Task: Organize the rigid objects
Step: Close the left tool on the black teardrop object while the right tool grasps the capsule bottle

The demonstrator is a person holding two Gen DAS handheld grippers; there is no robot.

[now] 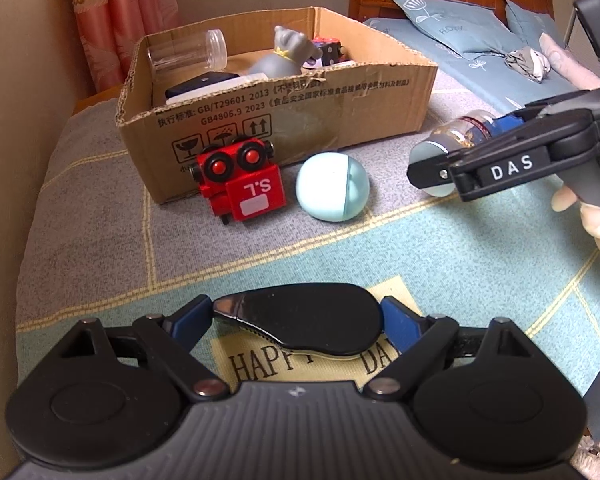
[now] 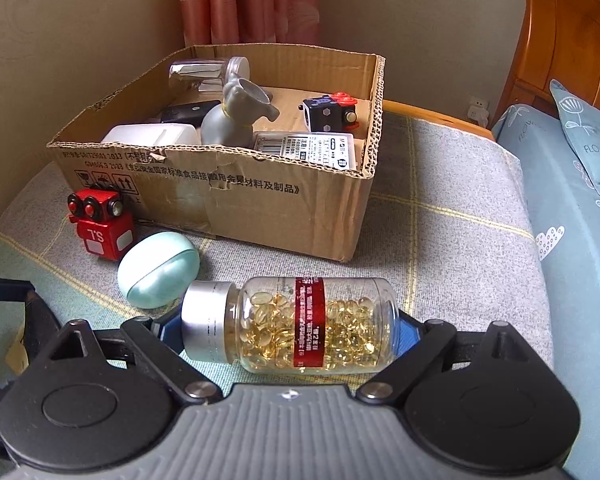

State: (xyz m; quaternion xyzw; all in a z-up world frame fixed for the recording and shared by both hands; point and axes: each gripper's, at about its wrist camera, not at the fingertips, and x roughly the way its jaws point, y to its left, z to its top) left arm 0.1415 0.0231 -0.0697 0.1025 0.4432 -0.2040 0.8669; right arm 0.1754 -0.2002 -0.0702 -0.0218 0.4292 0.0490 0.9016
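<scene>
My left gripper [image 1: 300, 316] is shut on a flat black oval object [image 1: 312, 316], held above the bed cover. My right gripper [image 2: 288, 328] is shut on a clear capsule bottle [image 2: 300, 324] with a silver cap and red label, held sideways; the bottle also shows in the left wrist view [image 1: 456, 136]. A cardboard box [image 1: 284, 116] stands ahead, also in the right wrist view [image 2: 260, 208], holding a grey figurine [image 2: 236, 120], a clear jar [image 2: 204, 72] and other items. A red toy robot [image 1: 240, 180] and a pale blue egg-shaped case [image 1: 332, 188] lie in front of the box.
The bed cover [image 1: 100, 220] is grey and teal with yellow lines. A wall runs along the left. Blue pillows [image 1: 452, 24] and a wooden headboard [image 2: 572, 40] stand at the right. Pink curtains [image 2: 252, 0] hang behind the box.
</scene>
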